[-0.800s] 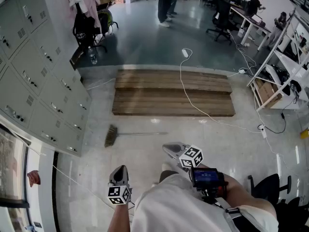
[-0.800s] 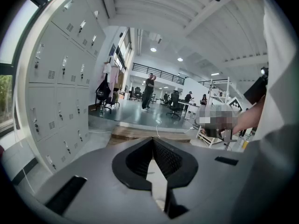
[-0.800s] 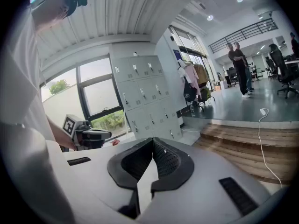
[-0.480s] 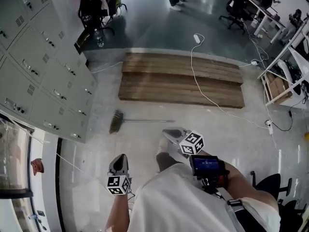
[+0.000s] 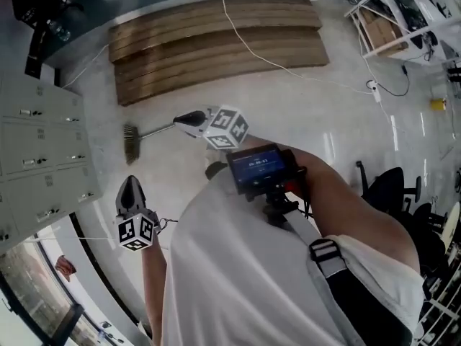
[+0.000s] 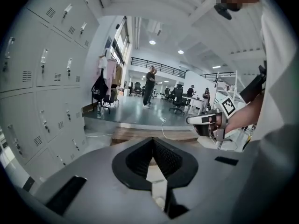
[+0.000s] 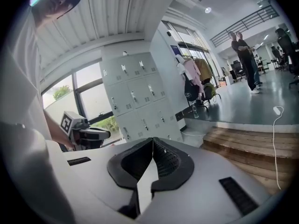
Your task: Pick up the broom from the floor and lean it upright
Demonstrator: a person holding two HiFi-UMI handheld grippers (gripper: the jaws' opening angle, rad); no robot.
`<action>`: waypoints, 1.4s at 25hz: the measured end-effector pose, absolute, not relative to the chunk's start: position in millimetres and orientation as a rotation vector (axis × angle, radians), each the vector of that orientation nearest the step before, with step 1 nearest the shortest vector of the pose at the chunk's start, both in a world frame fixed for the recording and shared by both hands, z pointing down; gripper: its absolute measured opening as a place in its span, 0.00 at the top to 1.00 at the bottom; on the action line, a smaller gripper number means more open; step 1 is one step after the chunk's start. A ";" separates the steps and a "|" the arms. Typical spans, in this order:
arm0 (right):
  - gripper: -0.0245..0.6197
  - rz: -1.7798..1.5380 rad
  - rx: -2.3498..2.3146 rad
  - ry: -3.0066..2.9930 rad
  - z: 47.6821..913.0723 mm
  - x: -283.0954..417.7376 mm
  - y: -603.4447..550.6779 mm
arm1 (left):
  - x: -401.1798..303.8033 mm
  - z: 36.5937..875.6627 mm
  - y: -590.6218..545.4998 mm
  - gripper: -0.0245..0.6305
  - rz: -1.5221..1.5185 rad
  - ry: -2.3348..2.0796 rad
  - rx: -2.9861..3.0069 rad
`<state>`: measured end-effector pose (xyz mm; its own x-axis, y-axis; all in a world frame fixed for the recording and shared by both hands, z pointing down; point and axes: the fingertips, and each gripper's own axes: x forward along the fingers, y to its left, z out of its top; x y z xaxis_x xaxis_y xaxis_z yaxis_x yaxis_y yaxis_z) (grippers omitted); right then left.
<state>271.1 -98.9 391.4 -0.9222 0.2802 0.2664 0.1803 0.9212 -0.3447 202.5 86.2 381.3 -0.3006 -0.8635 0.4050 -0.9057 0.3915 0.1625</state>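
The broom (image 5: 132,145) lies flat on the pale floor, its brush head by the lockers and its thin handle (image 5: 160,129) running right. The far part of the handle is hidden behind my right gripper (image 5: 186,119), which hovers above it, shut and empty. My left gripper (image 5: 130,190) is nearer me, below the brush head and apart from it, also shut on nothing. In the left gripper view the jaws (image 6: 153,141) meet tip to tip. The right gripper's jaws (image 7: 152,141) meet the same way. Neither gripper view shows the broom.
Grey lockers (image 5: 39,150) stand at the left, close to the brush. A low wooden platform (image 5: 216,42) lies beyond, with a white cable (image 5: 252,45) across it. A metal shelf (image 5: 392,16) and a black chair (image 5: 392,186) stand at the right. People stand far off (image 6: 149,85).
The head view has swung and tipped down, so the broom now sits nearer, at the left. My right gripper has come over the broom's handle. Both grippers stay shut.
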 end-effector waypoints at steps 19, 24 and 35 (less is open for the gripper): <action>0.94 0.623 0.136 -2.776 409.1 266.4 -230.8 | 148.0 411.7 -73.9 0.95 0.356 -1.803 1.870; 0.94 0.651 0.412 -2.752 418.6 247.3 -215.0 | 95.6 432.2 -72.1 0.95 0.376 -1.652 2.018; 0.94 0.824 0.660 -2.573 475.9 310.9 -209.5 | 117.1 493.2 -88.9 0.95 0.585 -1.347 2.061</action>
